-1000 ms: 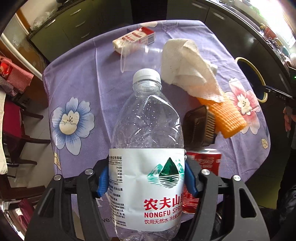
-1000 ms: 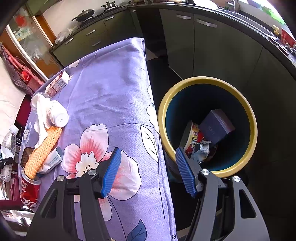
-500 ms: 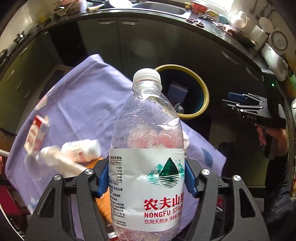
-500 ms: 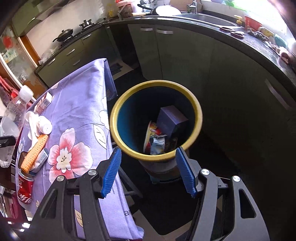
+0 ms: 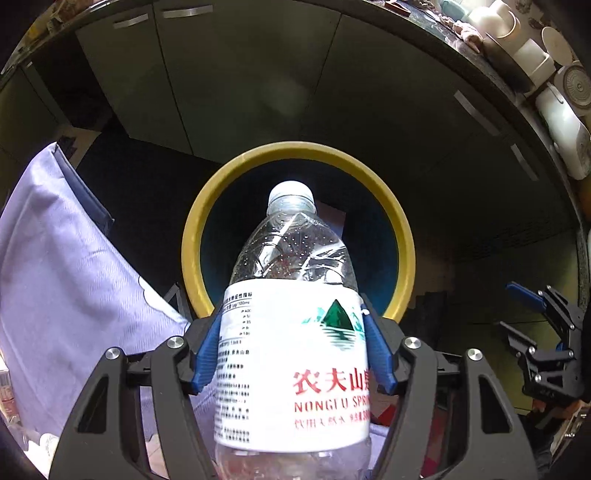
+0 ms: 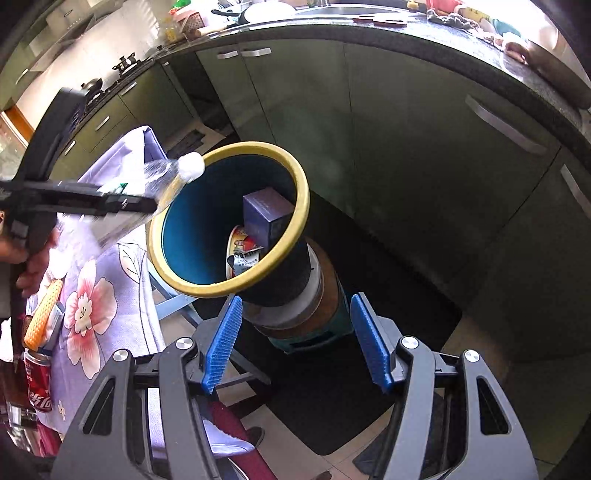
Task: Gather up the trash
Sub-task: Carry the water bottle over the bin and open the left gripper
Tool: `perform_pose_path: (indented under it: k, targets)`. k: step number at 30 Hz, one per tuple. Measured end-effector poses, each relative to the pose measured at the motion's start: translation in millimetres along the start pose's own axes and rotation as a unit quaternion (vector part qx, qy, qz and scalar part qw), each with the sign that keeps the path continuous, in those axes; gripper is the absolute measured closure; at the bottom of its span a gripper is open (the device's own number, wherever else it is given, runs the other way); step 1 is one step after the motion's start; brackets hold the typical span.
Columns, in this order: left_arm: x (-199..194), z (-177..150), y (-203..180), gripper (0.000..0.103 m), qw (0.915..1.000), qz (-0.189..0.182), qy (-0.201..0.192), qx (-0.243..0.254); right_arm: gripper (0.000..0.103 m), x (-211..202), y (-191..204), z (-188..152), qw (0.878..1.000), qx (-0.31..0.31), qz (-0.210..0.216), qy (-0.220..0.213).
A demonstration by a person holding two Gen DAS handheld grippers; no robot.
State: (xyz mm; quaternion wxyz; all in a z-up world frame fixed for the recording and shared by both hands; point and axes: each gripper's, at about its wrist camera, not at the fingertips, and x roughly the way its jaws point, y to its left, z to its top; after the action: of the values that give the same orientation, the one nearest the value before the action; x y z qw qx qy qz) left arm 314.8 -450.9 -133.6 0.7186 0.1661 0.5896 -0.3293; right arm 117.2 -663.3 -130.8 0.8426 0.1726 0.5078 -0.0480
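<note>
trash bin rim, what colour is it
The trash bin has a yellow rim, with a dark teal-blue inside; it shows best in the right wrist view.

- You have green cabinet doors (image 6: pixel 424 155) with silver bar handles curving around the far side of the room.
- A dark speckled countertop (image 6: pixel 461 48) runs above them, crowded with dishes and cloths too blurred to name.
- White cups (image 5: pixel 517 33) and jars stand in a row along the countertop's right end in the left wrist view.
- A gas stove (image 6: pixel 125 62) with a black pan near it sits on the countertop at your far left.
- A dark mat (image 6: pixel 388 295) lies on the pale tiled floor (image 6: pixel 476 354) in front of the cabinets.
- The table carries a purple cloth with pink flowers (image 6: pixel 92 302), hanging over its edge.
</note>
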Motion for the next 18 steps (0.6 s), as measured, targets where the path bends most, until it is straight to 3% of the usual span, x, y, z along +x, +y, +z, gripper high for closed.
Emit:
perform_pose_path:
  k: [3,9,18]
  targets:
    - [-12.8,2.0,-1.4,0.029,0.9998,-0.001,-0.02,0.001,0.042,2.1,0.6,0.3,1.0,-0.002,0.003,0.003]
    - [-74.8,-33.4,3.0,0.028,0.9974,-0.023,-0.066,0.016,0.042,1.8,19.5,3.0,1.0,-0.019,0.015,-0.002]
    - [-184.8,-158.9,45.1,0.022,0.9865,-0.02,-0.162,-0.011,0.042,2.6,89.0,3.5,0.996,-0.08,0.038,0.001]
